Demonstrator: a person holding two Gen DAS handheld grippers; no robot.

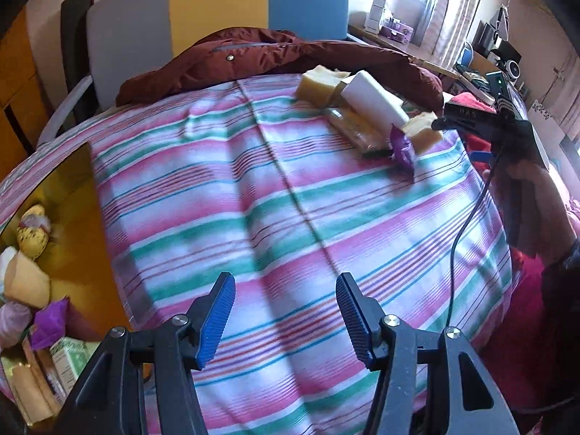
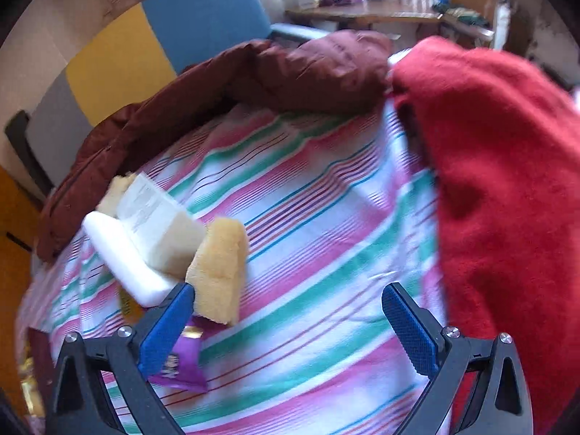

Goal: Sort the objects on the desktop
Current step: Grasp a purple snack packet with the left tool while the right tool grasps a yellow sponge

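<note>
Two blue pads of the left gripper (image 1: 285,320) sit closest, spread apart with nothing between them, over the striped cloth (image 1: 253,195). Left of that cloth is a yellow box (image 1: 78,195) full of small things: a spotted yellow lump, a tan sponge piece, a purple wrapper and a green and white carton. Its print is too blurry to read, and the box is cut off at the edge.

Farther back on the cloth, toward its right side, lies the pile still to sort. A white bar (image 1: 375,99) lies long-ways, pointing from the back left toward the front right. Yellow sponge chunks (image 1: 319,85) sit beside it. A purple packet (image 1: 400,146) lies at the pile's near end.

The right gripper (image 2: 288,330) also stands wide open and holds nothing. Its left finger covers part of the purple packet, so the gold writing cannot be read. One sponge chunk (image 2: 219,272) stands just beside that finger. Right of the cloth is a red blanket (image 2: 500,188).
</note>
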